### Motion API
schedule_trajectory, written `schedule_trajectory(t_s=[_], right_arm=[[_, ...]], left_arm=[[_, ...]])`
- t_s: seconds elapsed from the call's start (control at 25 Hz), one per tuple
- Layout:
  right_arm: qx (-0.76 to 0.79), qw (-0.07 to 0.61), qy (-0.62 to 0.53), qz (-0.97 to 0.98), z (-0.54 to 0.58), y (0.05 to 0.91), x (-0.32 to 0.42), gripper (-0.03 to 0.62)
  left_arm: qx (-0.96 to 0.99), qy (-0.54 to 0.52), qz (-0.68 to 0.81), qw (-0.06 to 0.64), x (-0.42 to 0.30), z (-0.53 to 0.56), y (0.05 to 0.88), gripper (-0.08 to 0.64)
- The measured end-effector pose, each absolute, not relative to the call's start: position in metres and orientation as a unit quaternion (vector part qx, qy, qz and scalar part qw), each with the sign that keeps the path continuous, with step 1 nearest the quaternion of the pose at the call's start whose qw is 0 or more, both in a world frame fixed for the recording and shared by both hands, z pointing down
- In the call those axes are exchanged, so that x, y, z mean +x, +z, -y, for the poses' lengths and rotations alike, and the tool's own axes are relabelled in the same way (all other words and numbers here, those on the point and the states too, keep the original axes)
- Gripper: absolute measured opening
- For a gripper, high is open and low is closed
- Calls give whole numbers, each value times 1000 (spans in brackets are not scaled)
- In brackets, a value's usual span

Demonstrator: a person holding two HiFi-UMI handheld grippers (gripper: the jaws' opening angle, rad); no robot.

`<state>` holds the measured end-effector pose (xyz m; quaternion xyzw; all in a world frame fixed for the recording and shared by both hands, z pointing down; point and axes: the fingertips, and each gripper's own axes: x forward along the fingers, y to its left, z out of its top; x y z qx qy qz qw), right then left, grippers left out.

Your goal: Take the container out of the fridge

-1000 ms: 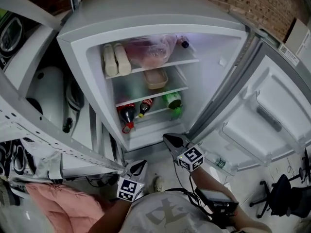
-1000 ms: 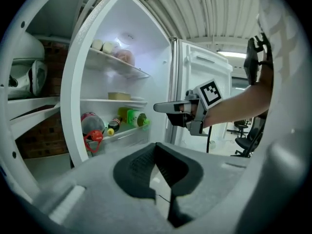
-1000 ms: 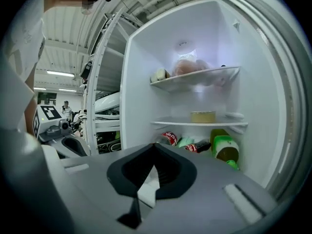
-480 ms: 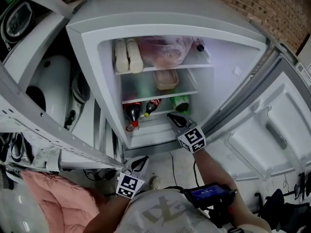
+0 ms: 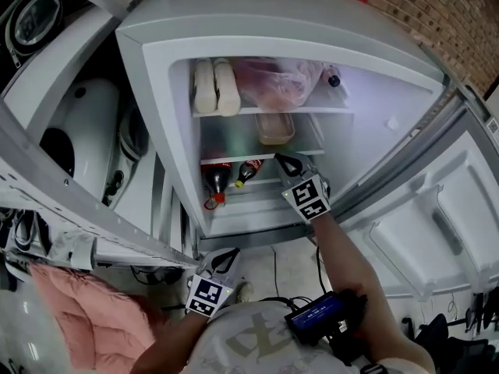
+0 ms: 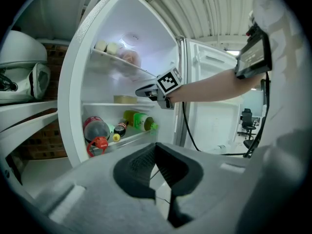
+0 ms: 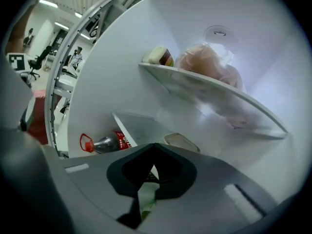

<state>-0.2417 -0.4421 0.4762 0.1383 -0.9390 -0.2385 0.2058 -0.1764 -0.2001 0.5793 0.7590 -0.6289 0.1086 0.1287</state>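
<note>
The container lay on the middle shelf of the open fridge, above the bottles. It appeared to be a shallow, stiff beige tub, probably light, and a grip across its near rim would likely suit. The right gripper was near that shelf's front, jaws closed on nothing. The left gripper hung low outside, jaws together. The shelf looked smooth, with limited headroom. A brick wall stood behind.
</note>
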Motion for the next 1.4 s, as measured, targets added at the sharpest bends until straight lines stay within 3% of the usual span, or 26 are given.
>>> schedule_trajectory(t_s=[0.12,0.2,0.48,0.8,0.96,1.08,1.4], right_arm=[[146,242,-289,915,457,475,-253,11],[148,270,-321,896,467,477,-260,69],[130,347,-411,833,490,490,-277,167],[97,408,-421,804,511,508,-285,289],[83,415,-413,806,515,510,-290,288],[75,420,-399,812,517,513,-293,222],[88,413,-402,812,509,511,-289,187]], left_arm=[[756,108,633,128,-179,203,579,2],[753,108,636,129,-181,203,579,2],[745,107,646,130,-187,208,582,2],[737,108,654,131,-192,214,583,2],[733,109,658,133,-194,214,583,2],[729,110,662,135,-195,214,584,2],[731,112,659,138,-195,211,583,2]])
